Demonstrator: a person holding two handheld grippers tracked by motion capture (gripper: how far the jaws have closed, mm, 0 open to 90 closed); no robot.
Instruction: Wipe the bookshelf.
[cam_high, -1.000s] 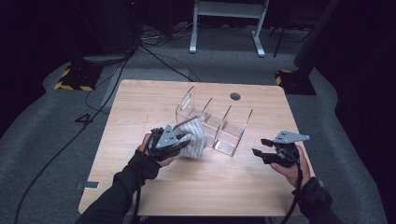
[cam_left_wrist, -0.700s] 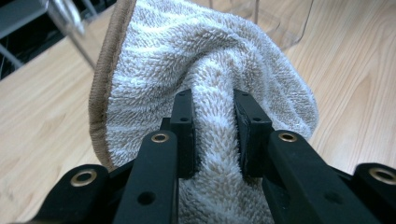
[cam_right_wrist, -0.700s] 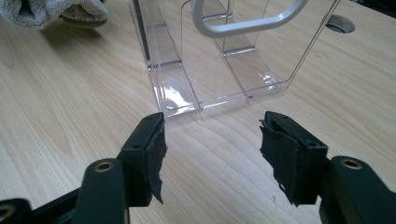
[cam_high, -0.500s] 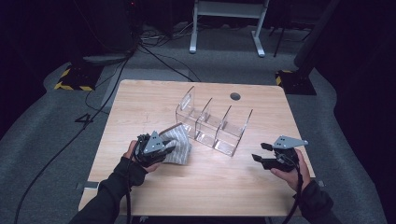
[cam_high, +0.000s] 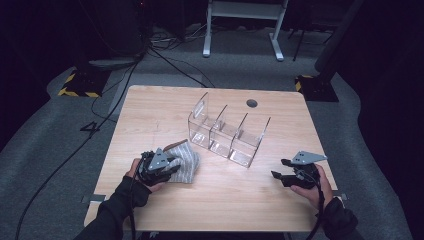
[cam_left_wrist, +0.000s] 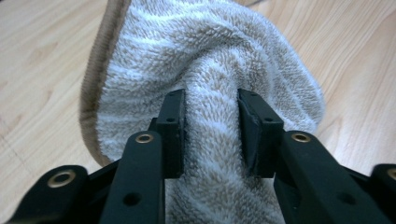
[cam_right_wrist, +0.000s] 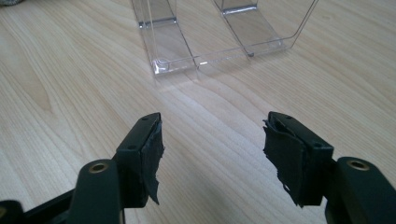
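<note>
A grey-and-white striped towel lies bunched on the wooden table at the front left. My left gripper is at its near edge. In the left gripper view a thick fold of the towel fills the gap between the pads of my left gripper; the jaws have just been opening a little, and the pads still touch the fold. At the table's front right, my right gripper stands open with nothing in it. Its jaws point at the clear organizer.
A clear plastic organizer with three slanted compartments stands in the middle of the table. A round cable hole sits near the far edge. Cables and a stand's legs lie on the floor beyond the table.
My left hand has carried the towel away from the organizer toward the front left and down onto the table. My right hand has sunk slightly.
</note>
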